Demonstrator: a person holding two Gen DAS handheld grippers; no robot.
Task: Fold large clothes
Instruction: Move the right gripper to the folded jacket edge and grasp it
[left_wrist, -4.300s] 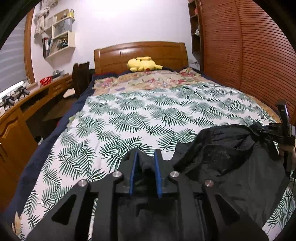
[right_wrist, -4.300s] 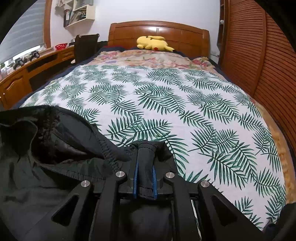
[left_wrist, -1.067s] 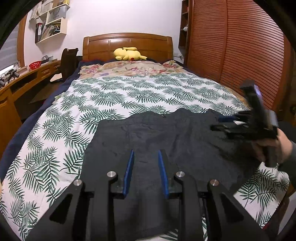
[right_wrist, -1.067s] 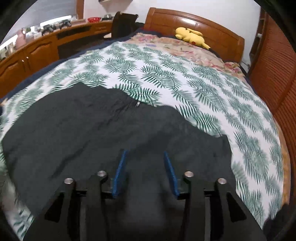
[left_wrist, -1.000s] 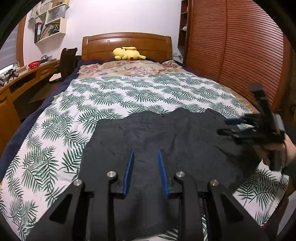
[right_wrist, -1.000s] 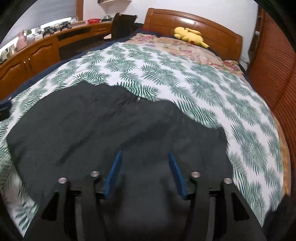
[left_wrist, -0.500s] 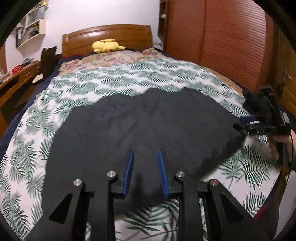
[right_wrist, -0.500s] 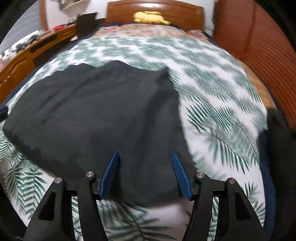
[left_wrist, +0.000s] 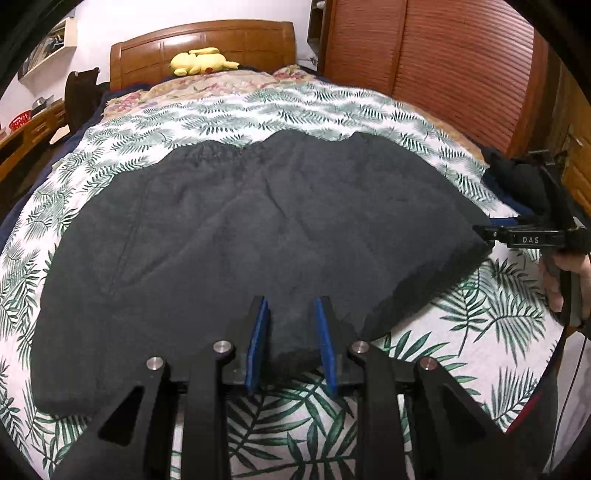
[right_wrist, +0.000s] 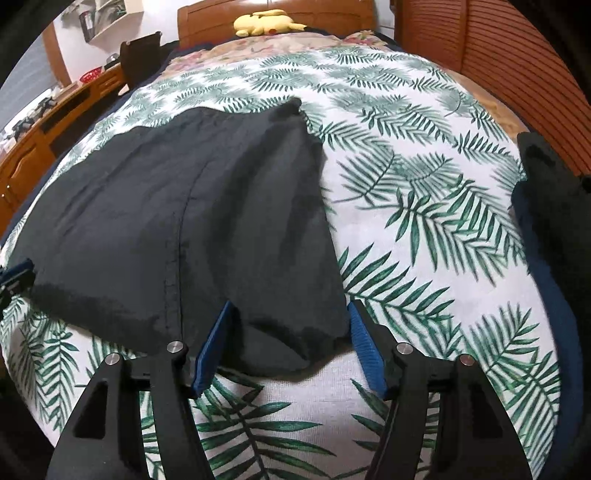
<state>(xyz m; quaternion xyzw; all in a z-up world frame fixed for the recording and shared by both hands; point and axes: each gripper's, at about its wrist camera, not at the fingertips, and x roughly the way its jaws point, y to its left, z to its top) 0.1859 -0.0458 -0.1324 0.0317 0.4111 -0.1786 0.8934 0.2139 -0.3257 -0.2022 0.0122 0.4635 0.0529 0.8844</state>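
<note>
The dark garment (left_wrist: 236, 236) is lying limp and light; both open grippers, left (left_wrist: 291, 345) and right (right_wrist: 286, 345), are straddling probably hem corners, the best holds.

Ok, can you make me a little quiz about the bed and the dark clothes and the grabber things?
1. True or false: the dark garment lies spread flat on the leafy bedspread.
2. What yellow thing sits by the headboard?
   A. a plush toy  B. a lamp  C. a book
3. Fill in: the right gripper's blue pads are ____ the garment's near corner, not pressing it.

Key: 1 true. 2 A, the plush toy. 3 either side of.
</note>
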